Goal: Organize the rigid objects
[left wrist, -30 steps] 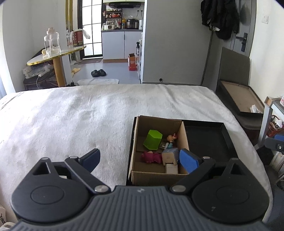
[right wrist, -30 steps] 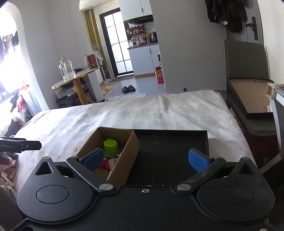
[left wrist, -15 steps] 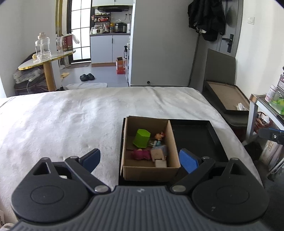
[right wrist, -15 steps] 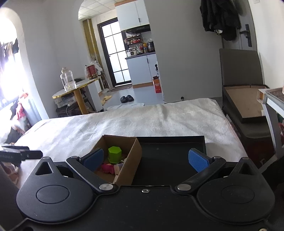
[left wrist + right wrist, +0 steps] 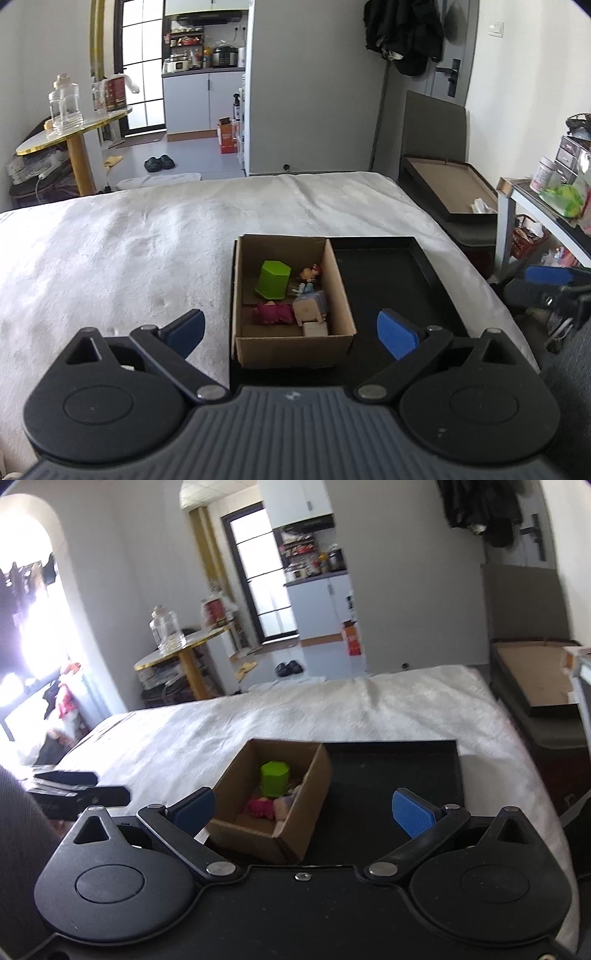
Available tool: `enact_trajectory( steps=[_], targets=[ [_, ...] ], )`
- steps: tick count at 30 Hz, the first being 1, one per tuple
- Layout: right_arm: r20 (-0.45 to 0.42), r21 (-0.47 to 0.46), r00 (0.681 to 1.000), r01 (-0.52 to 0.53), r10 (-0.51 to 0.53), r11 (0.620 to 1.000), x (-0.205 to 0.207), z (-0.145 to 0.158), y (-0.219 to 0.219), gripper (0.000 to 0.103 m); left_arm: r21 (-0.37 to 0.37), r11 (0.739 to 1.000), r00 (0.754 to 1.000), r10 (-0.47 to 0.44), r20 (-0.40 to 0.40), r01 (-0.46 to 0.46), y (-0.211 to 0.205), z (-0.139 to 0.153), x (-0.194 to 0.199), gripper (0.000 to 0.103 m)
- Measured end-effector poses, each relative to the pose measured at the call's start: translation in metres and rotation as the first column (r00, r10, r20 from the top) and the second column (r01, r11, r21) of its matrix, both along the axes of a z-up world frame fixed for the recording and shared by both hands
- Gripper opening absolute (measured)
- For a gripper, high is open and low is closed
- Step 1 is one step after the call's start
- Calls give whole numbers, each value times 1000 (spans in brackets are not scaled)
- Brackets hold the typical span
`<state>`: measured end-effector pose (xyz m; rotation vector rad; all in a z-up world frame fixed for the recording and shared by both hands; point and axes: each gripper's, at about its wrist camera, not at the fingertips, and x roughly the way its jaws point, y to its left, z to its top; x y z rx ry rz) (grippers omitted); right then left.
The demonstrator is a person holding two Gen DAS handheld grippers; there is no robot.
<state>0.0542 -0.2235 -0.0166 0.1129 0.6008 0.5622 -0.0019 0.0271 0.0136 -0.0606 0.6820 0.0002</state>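
Hovering both grippers over the near edge of the white fuzzy bedspread right now, and both sets of jaws are spread wide with nothing in them. My left gripper lines up with the open brown cardboard box, which sits in the left end of the shallow black tray. Inside the box are a lime green hexagonal cup tipped over at the far side, a small doll figure beside it, a magenta toy and a pale blocky toy nearer me. My right gripper hangs over the tray's near edge.
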Motion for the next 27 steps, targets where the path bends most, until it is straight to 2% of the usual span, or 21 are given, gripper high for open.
enact_trajectory(
  steps=[16, 27],
  targets=[
    [-43, 46, 997, -69, 71, 997, -10, -9, 12, 103, -25, 999, 999, -41, -2, 41, -5, -3, 0, 99],
    [-46, 39, 998, -49, 51, 998, -13, -7, 8, 103, -24, 999, 999, -41, 0, 41, -8, 0, -2, 99]
  ],
)
